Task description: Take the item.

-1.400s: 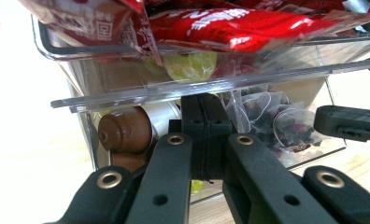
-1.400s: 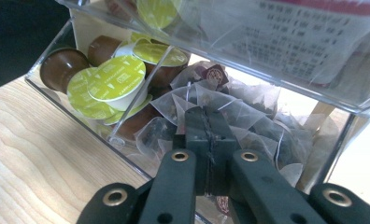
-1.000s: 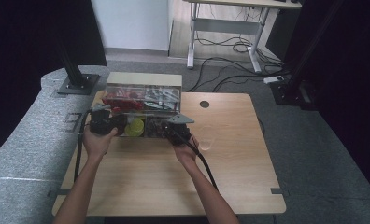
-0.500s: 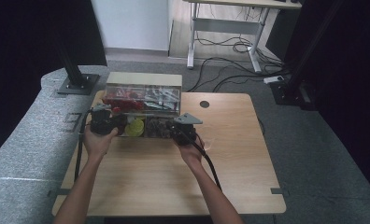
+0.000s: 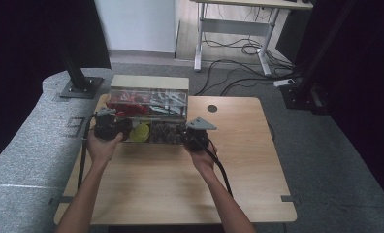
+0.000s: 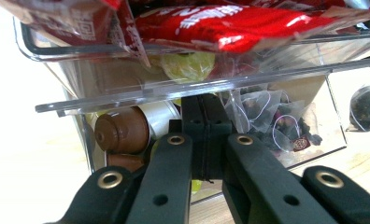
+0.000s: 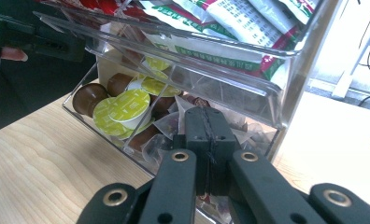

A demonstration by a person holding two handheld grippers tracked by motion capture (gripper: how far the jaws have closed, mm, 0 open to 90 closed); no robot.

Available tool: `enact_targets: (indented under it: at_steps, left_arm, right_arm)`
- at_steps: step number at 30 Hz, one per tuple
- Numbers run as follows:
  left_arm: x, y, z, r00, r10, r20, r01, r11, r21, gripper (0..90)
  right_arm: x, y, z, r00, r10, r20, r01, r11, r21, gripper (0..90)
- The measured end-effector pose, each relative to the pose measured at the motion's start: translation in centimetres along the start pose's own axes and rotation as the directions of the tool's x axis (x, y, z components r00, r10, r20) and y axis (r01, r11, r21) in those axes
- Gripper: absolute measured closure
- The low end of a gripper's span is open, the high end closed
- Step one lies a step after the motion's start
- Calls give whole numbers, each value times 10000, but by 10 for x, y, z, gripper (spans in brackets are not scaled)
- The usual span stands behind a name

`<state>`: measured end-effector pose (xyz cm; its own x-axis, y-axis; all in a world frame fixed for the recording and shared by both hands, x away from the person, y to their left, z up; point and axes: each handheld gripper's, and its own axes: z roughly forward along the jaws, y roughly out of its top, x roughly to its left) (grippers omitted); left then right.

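Clear acrylic organizer (image 5: pixel 149 114) sits upper-left of center on the tabletop (image 5: pixel 180 189). Left gripper (image 6: pixel 202 119) and right gripper (image 7: pixel 205 140) fingers pressed together at its lower drawer (image 7: pixel 127 140). Uneven pushing could skew the drawer or slide the organizer.

The organizer (image 5: pixel 149 114) stands at the desk's (image 5: pixel 180 189) far edge, toward its left corner. Packets (image 7: pixel 248 21) lie in its upper tray, capsules (image 7: pixel 122 109) in the lower left compartment, tea bags (image 6: pixel 276 126) in the lower right. Both tools touch its front, left tool (image 5: pixel 107 127) at left, right tool (image 5: pixel 196 138) at right.
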<state>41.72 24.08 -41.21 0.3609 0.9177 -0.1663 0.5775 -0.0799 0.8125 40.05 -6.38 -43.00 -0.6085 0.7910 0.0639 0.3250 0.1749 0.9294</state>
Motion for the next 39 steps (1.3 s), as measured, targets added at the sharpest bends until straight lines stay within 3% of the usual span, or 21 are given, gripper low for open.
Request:
enact_targets:
  at_steps: [21,39]
  left_arm:
    - [0,0,1,10000,4,-50,-4,10000,66,900]
    - [-1,0,1,9999,25,-110,-25,10000,4,900]
  right_arm:
    - [-14,-4,-19,9998,-125,127,126,9999,-23,888]
    - [-30,-7,-34,9993,40,358,-35,9999,-141,888]
